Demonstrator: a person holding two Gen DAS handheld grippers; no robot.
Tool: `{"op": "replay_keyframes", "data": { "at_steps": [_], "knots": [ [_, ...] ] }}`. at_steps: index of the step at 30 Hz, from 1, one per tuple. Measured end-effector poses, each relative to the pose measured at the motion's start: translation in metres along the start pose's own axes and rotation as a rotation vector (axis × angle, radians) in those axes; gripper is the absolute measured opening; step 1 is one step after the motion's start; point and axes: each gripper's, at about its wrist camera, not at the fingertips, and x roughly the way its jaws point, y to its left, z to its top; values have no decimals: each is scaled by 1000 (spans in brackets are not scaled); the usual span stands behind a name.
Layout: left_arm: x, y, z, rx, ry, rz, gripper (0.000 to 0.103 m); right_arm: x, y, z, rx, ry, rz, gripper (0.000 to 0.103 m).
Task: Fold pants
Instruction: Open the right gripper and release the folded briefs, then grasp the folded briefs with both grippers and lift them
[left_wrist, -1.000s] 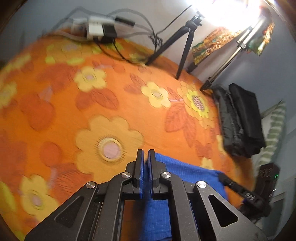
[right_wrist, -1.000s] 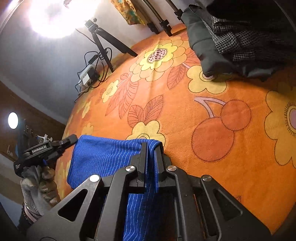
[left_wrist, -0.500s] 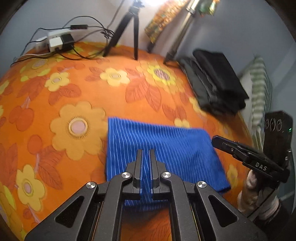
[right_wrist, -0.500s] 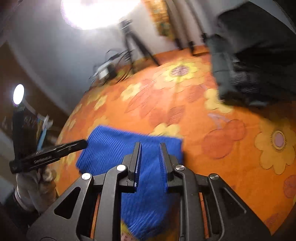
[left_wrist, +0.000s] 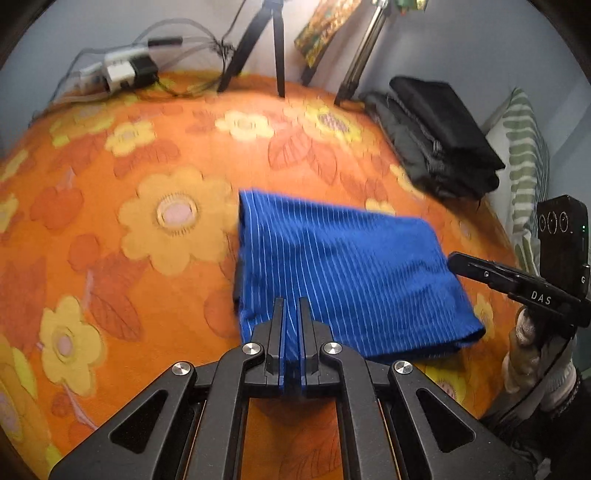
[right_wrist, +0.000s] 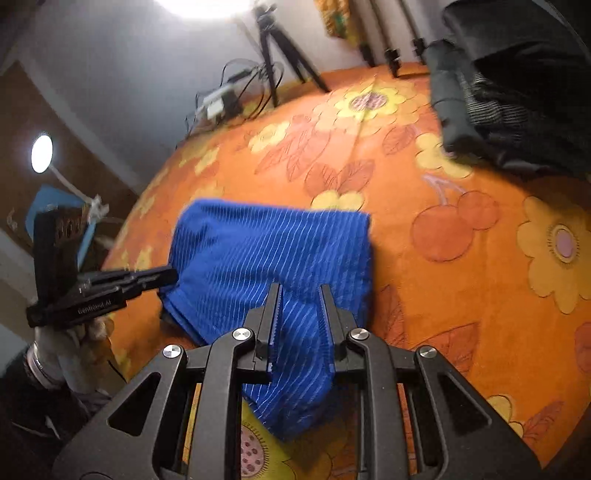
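The folded blue pants (left_wrist: 343, 273) lie on the orange floral bedspread (left_wrist: 147, 229), just ahead of both grippers. The left gripper (left_wrist: 291, 314) is nearly pressed together, over the near edge, nothing clearly pinched. The right gripper (right_wrist: 298, 295) is spread above the cloth. Dark clothes (left_wrist: 436, 136) lie beyond, well apart.

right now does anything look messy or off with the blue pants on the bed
Mostly tidy: the blue pants lie folded flat on the orange floral cover. In the right wrist view one end bunches unevenly toward the camera; motion blur hides finer detail.
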Motion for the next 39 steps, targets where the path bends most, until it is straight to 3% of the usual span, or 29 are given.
{"op": "replay_keyframes", "data": {
  "at_steps": [1,2,4,9,13,18,25,31,34,39],
  "knots": [
    [-2,1,4,0,-18,13,20,-4,-4,3,20,-18,-15,33],
    [-3,3,7,-10,-29,14,26,-6,-6,4,29,-30,-33,50],
    [-5,9,15,-52,-52,6,37,-8,-13,6,60,-66,-81,61],
    [7,10,25,-51,-60,38,41,3,-33,4,150,-29,-54,61],
    [22,11,26,-31,-42,82,41,9,-35,2,150,-33,-58,61],
    [30,12,25,-26,-33,86,41,15,-28,2,125,-37,-49,61],
    [39,5,20,10,-30,105,39,24,-10,0,40,-30,-58,37],
    [41,1,19,18,-44,114,15,28,-6,-3,30,-23,-51,24],
    [41,-3,19,23,-50,115,10,30,-4,-3,29,-23,-53,18],
    [34,-7,19,14,-74,106,9,28,-2,-2,50,-30,-55,13]
  ]
}}
